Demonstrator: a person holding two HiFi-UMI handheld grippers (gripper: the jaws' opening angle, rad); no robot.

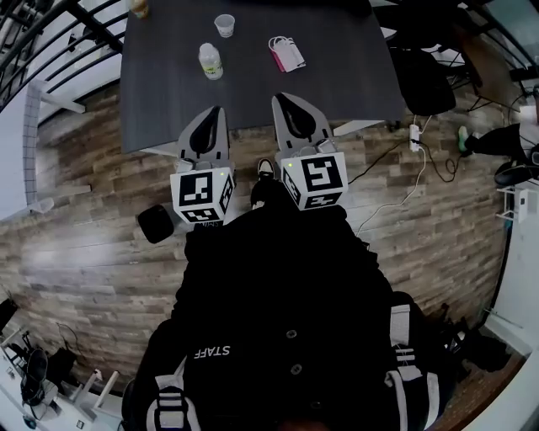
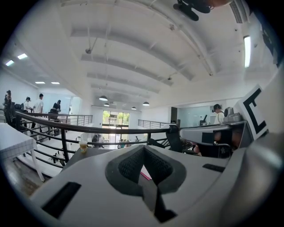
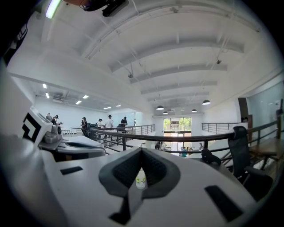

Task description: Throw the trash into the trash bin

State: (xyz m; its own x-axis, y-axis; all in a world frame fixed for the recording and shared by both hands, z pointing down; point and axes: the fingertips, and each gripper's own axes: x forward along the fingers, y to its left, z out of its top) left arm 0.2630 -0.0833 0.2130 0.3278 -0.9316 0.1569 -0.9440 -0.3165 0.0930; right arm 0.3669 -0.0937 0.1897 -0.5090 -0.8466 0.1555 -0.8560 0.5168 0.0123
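Left gripper (image 1: 214,114), right gripper (image 1: 284,103): jaws pressed together, empty, at table (image 1: 354,76) edge; spread before reaching bottle (image 1: 210,61) on table.

I see a dark, dull table (image 1: 337,93). On it stand a clear plastic cup (image 1: 224,25) and a smooth plastic bottle (image 1: 210,61). Under the table the floor (image 1: 84,236) looks like wood.

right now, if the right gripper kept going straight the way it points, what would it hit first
Probably the small bottle on the dark table: it shows dead ahead, just past the shut jaws of the right gripper. Nothing nearer shows in that line, though depth is unclear.
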